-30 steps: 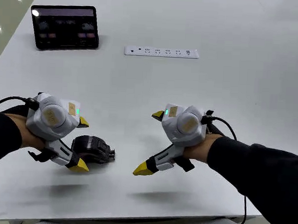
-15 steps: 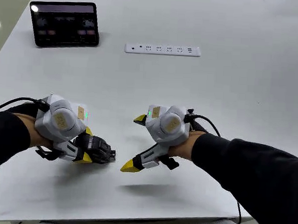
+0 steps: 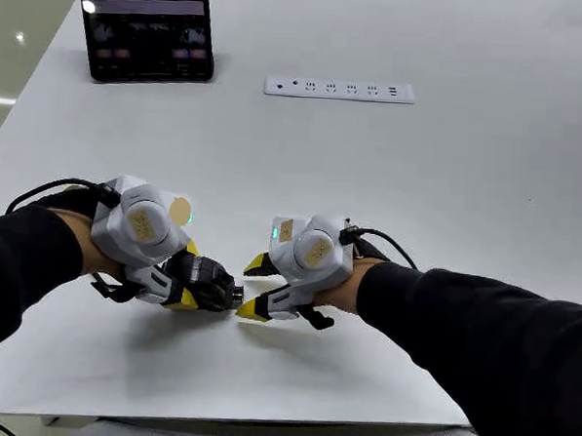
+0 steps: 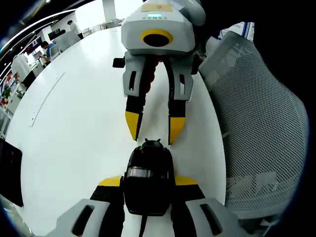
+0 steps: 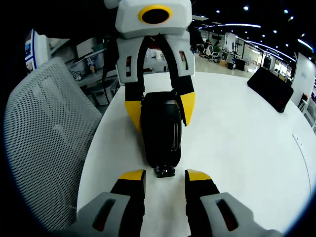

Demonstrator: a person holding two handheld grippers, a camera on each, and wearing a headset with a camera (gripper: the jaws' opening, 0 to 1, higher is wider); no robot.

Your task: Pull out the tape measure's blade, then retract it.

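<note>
Right now the left gripper [image 3: 188,275] is at the left of the tape measure [image 3: 207,284]. Its two yellow tips are pinching the black body from both sides. The tape measure is low down by the white table [image 3: 390,184]; I cannot tell if it rests on it.

At the right end of the tape measure a small hook [image 5: 164,171] sticks out. That is the end of the blade.

Just to the right of the tape measure is the right gripper [image 3: 252,287]. Its tips are spread apart, and the hook sits in the gap between them. They do not seem to touch it yet.

I think the job now is to grab the hook. To do it well, the right gripper should close right on the hook and not on the black body. It should squeeze firmly, because the hook is tiny and could slip out. The left gripper should hold the tape measure steady so it does not slide along. After that, the pull should go straight away from the tape measure, slow and level, so the blade does not twist or bend.
</note>
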